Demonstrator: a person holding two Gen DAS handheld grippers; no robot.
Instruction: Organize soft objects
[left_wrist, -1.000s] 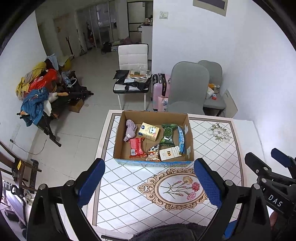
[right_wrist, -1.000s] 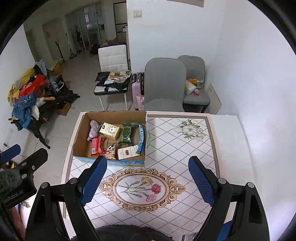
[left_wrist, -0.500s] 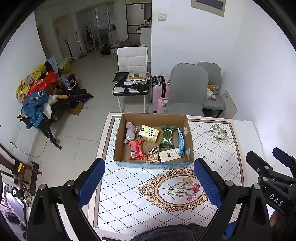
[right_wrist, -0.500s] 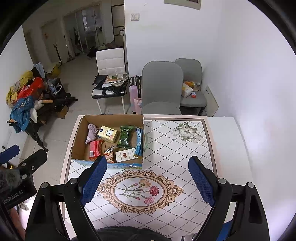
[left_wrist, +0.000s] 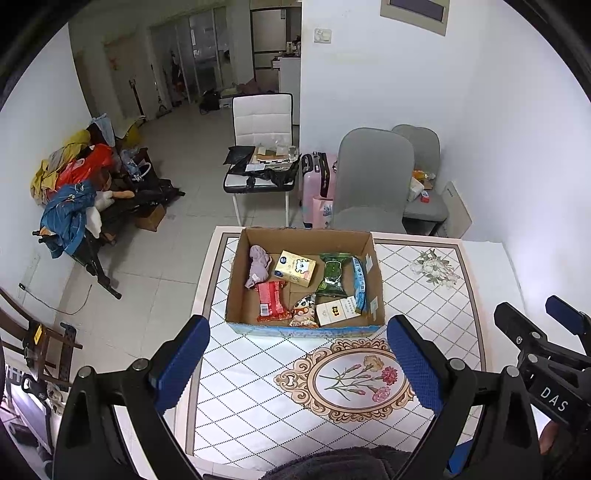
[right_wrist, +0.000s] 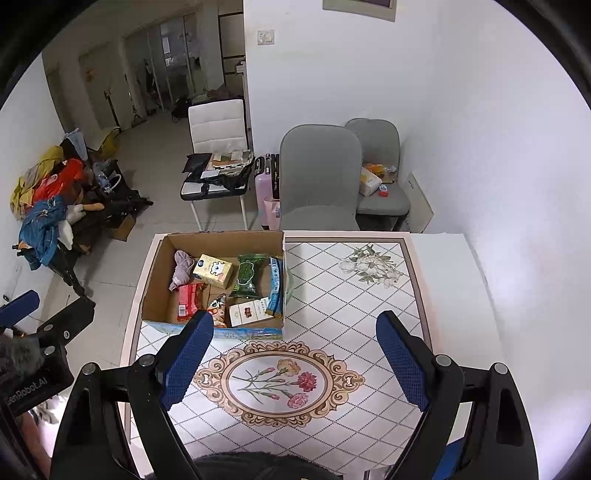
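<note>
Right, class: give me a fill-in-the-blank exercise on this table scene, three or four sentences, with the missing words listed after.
1. The snacks and packets lie inside a cardboard ____ on the table.
2. The green packet lies to the ____ of the yellow carton in the left wrist view.
3. The fingers of the right gripper stand ____, with nothing between them.
4. The cloth in the far left corner is ____ in colour.

Missing words: box; right; open; purple
</note>
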